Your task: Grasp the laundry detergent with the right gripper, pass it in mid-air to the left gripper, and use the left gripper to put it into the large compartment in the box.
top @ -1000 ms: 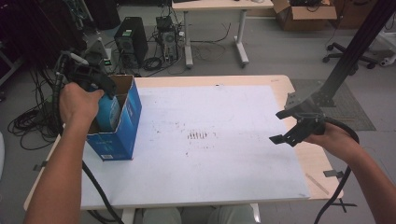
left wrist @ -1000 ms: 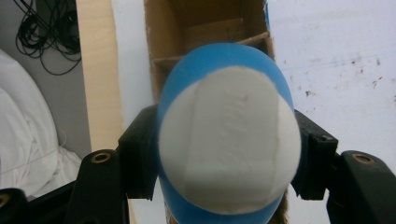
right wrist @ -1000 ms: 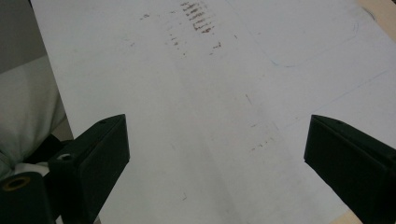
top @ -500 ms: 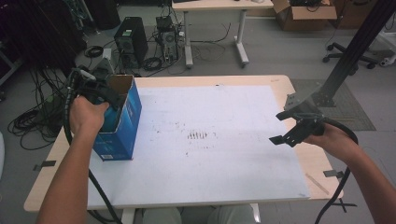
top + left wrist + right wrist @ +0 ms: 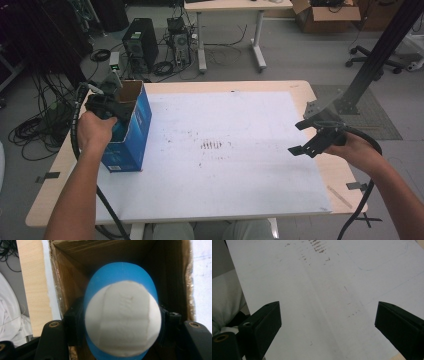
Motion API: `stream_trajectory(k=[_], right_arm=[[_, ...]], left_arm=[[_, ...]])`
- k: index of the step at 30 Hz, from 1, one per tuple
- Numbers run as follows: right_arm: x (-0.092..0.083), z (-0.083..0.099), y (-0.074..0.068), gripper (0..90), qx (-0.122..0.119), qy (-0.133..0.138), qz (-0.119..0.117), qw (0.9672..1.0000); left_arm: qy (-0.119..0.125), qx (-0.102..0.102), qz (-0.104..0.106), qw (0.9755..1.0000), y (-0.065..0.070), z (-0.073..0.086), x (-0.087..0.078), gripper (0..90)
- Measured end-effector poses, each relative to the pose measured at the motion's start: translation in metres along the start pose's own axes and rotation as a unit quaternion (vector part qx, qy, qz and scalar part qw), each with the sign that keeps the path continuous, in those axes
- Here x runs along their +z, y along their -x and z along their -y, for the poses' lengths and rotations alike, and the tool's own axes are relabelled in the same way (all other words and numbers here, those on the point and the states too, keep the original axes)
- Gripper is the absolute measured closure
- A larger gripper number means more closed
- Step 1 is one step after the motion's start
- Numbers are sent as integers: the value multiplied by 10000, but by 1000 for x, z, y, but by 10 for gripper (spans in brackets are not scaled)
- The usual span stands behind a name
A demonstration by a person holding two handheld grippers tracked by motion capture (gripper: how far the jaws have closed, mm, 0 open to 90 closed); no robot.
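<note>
I am lowering a blue and white object (image 5: pixel 122 320) into the open top of the blue cardboard box (image 5: pixel 135 131), which stands on the table (image 5: pixel 280 86) at about nine o'clock from the middle of the white sheet (image 5: pixel 240 165). My left gripper (image 5: pixel 107 106) pinches the object from both sides, its jaws pressed against the blue flanks, and the object hangs just inside the box mouth with the brown inner walls around it. I judge the step in hand to be the placing itself; what comes next calls for sinking it further until it rests on the bottom, which I cannot see, then easing the jaws apart and lifting straight up so they clear the torn cardboard rim. The object is rounded, a smooth blue shell with an off-white, faintly ridged face turned toward my gripper's camera; what it is exactly I cannot tell. My right gripper (image 5: pixel 312 136) hovers over the sheet at about three o'clock, jaws spread wide with nothing between them, well apart from the box.
</note>
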State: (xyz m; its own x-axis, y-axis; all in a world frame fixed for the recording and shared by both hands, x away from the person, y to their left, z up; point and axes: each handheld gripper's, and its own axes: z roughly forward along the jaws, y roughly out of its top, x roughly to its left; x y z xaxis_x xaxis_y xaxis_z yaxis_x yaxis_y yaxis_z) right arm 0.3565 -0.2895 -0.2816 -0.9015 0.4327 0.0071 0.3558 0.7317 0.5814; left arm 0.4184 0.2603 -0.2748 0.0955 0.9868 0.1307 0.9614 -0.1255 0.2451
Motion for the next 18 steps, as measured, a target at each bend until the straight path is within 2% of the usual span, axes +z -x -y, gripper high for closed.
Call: stream_trajectory(k=[7, 12, 18], right_arm=[[3, 0, 1, 66, 23, -28, -25, 10000], [5, 0, 0, 67, 29, -44, -45, 10000], [4, -1, 0, 65, 26, -18, -45, 10000]], left_arm=[[-27, -7, 23, 10000, 0, -1, 3, 380], [-31, -94, 84, 9999, -4, -1, 4, 379], [-46, -74, 102, 9999, -4, -1, 4, 377]])
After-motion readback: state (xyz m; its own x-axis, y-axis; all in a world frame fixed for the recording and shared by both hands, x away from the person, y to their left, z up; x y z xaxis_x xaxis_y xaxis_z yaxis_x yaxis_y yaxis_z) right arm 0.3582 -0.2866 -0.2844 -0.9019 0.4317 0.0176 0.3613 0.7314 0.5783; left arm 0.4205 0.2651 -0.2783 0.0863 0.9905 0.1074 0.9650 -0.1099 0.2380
